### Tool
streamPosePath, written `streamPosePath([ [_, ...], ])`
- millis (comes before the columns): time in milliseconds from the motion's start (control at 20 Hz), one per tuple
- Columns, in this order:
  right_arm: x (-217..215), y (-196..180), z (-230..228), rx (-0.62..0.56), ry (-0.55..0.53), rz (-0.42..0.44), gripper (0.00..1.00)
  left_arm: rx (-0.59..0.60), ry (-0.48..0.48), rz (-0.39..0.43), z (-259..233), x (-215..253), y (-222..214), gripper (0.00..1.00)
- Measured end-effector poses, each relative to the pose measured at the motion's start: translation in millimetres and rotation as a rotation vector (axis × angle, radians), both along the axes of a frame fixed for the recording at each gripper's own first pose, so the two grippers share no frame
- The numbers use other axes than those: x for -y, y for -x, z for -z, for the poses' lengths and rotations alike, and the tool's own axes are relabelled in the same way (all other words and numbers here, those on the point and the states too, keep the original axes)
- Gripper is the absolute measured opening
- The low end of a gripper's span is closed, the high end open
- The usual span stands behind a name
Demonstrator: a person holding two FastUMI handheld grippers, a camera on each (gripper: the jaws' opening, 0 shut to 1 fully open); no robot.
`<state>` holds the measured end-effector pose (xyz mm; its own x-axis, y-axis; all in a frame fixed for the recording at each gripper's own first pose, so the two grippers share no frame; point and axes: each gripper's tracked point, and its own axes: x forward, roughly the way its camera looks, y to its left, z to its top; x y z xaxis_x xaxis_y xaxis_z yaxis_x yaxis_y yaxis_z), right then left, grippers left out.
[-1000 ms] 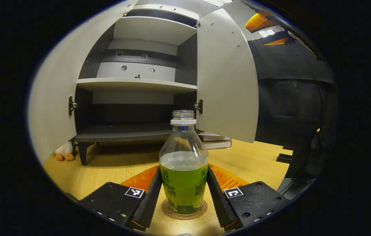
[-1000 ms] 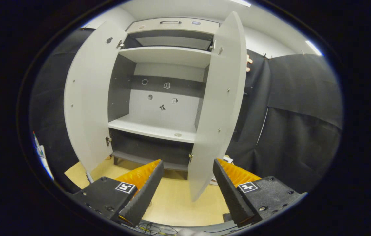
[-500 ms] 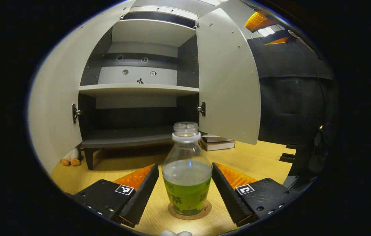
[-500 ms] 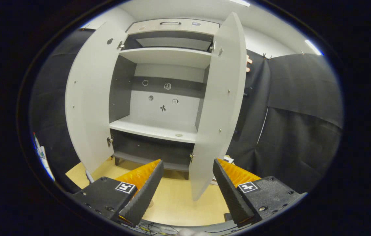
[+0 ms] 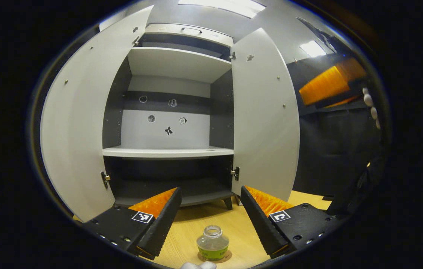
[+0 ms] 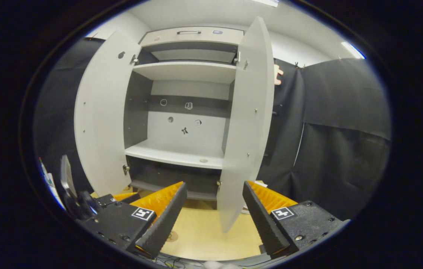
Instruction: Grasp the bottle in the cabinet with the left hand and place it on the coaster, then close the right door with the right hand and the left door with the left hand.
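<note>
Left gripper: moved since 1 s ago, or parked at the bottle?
Yes. The left gripper has risen and pulled back from the bottle, which stands free on its coaster, far below the open fingers; earlier they flanked it.

bottle (image 5: 212, 243) clear plastic | coaster (image 5: 226, 257) cork | table (image 5: 241, 228) light wood | doors (image 5: 265, 123) matt grey

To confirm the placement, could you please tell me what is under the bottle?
A round cork coaster lies under the bottle, its rim showing around the base; its middle is covered by the bottle.
</note>
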<state>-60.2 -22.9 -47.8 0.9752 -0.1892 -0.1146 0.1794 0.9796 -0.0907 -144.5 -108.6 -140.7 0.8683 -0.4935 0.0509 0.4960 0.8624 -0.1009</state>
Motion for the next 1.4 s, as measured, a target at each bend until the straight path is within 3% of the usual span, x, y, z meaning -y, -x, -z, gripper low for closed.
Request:
streamPosePath([
  [350, 22.4, -6.4, -18.4, 0.067, -0.036, 0.001, 0.99, -0.043, -0.018, -0.211, -81.7, -92.1, 0.6, 0.96],
  [550, 71.3, -9.4, -28.7, 0.080, -0.067, 0.025, 0.99, -0.063, -0.041, -0.325, -97.3, -142.6, 16.7, 0.96],
  [600, 88.1, -9.3, -30.1, 0.080, -0.078, 0.034, 0.99, -0.066, -0.051, -0.350, -98.4, -150.9, 24.5, 0.92],
  [650, 106.1, -10.4, -32.2, 0.079, -0.082, 0.040, 0.99, -0.074, -0.060, -0.376, -98.0, -157.1, 29.2, 0.96],
  [850, 176.6, -24.7, -47.0, 0.076, -0.112, 0.062, 0.99, -0.086, -0.063, -0.441, -103.9, -161.0, 46.8, 0.96],
  [1000, 203.3, -46.7, -62.4, 0.089, -0.125, 0.025, 0.99, -0.079, -0.043, -0.470, -117.0, -148.0, 54.2, 0.96],
  [1150, 201.4, -70.7, -83.4, 0.124, -0.114, -0.057, 0.97, -0.063, -0.044, -0.501, -129.7, -132.7, 60.1, 0.96],
  [1200, 198.9, -76.0, -89.9, 0.134, -0.107, -0.086, 0.97, -0.057, -0.045, -0.507, -132.6, -126.4, 61.1, 0.92],
  [1250, 194.7, -82.7, -92.2, 0.135, -0.096, -0.119, 0.99, -0.055, -0.051, -0.519, -134.1, -122.3, 62.8, 0.96],
  [1400, 185.1, -90.8, -97.1, 0.132, -0.058, -0.191, 0.97, -0.062, -0.061, -0.545, -134.0, -110.4, 66.9, 0.96],
])
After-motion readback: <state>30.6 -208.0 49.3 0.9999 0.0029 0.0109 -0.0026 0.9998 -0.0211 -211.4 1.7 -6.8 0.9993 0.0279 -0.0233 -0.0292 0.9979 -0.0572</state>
